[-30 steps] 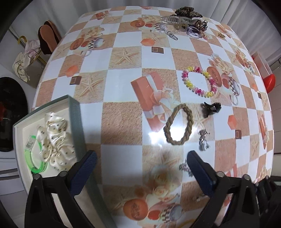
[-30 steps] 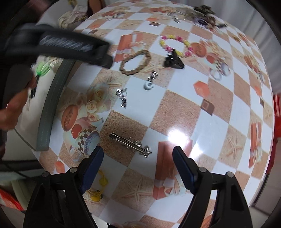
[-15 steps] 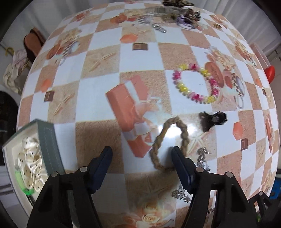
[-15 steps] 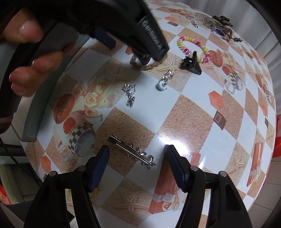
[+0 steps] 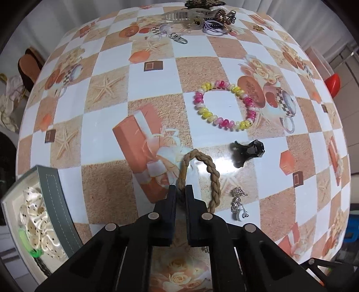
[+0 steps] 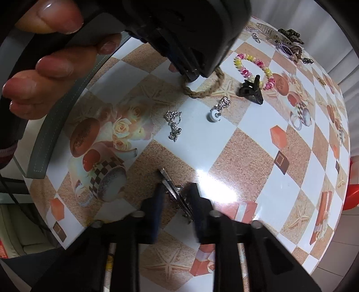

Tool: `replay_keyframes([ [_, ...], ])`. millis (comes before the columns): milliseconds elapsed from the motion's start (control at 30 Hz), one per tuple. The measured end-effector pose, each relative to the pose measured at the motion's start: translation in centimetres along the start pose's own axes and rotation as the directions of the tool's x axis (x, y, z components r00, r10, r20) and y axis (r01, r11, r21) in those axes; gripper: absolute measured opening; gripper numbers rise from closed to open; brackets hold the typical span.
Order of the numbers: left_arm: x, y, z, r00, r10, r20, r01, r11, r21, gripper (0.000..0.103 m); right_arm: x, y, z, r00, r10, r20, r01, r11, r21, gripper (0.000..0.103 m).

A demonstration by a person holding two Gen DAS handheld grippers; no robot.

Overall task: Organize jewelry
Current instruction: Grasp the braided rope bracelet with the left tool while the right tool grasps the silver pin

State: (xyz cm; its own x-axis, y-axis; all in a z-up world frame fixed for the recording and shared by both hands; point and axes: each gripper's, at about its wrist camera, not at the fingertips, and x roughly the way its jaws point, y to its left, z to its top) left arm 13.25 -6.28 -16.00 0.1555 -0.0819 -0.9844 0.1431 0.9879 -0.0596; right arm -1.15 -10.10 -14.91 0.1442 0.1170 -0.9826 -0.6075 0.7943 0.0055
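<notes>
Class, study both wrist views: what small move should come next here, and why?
Probably lift the left gripper straight up: its pads are pinched on the braided hair tie, which lies flat on the table. The right gripper is closing around the metal hair clip.

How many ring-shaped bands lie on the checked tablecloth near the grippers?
2. The braided tan band is pinched by the left gripper; the pink and yellow beaded one lies beyond it. The far pile may hide more.
</notes>
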Motion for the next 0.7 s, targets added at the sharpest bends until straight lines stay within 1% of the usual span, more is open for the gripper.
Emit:
replay_keyframes([
  [133, -0.6, 0.8, -0.8, 1.0, -0.018, 0.005, 0.019, 0.999, -0.027, 0.012, -0.7, -1.1, 0.0, 1.0, 0.014, 0.004, -0.015, 0.998, 0.059, 0.023],
  [233, -1.7, 1.7, -1.8, 0.999, -0.033, 0.016, 0.034, 0.998, -0.049, 0.012, -1.3, -2.7, -0.3, 0.999, 0.053, 0.002, -0.053, 0.988, 0.145, 0.023],
  [267, -2.1, 1.8, -2.4, 0.999, -0.037, 0.021, 0.038, 0.998, -0.054, 0.012, -1.5, -3.4, -0.4, 0.998, 0.07, 0.001, -0.069, 0.98, 0.187, 0.023],
  [333, -2.9, 2.1, -2.6, 0.999, -0.044, 0.03, 0.045, 0.997, -0.063, 0.012, -1.7, -4.6, -0.6, 0.996, 0.091, -0.002, -0.087, 0.965, 0.246, 0.023],
  [500, -4.9, 2.5, -3.6, 0.997, -0.056, 0.052, 0.06, 0.995, -0.075, 0.012, -2.2, -7.7, -0.8, 0.991, 0.137, 0.003, -0.128, 0.911, 0.393, 0.023],
  [600, -5.8, 2.9, -4.1, 0.996, -0.058, 0.065, 0.064, 0.994, -0.094, 0.012, -2.1, -9.7, -1.3, 0.987, 0.158, 0.015, -0.147, 0.878, 0.455, 0.023],
  [700, -6.5, 3.1, -4.6, 0.995, -0.062, 0.076, 0.07, 0.991, -0.113, 0.012, -2.5, -10.4, -1.5, 0.985, 0.171, 0.028, -0.162, 0.856, 0.491, 0.023],
])
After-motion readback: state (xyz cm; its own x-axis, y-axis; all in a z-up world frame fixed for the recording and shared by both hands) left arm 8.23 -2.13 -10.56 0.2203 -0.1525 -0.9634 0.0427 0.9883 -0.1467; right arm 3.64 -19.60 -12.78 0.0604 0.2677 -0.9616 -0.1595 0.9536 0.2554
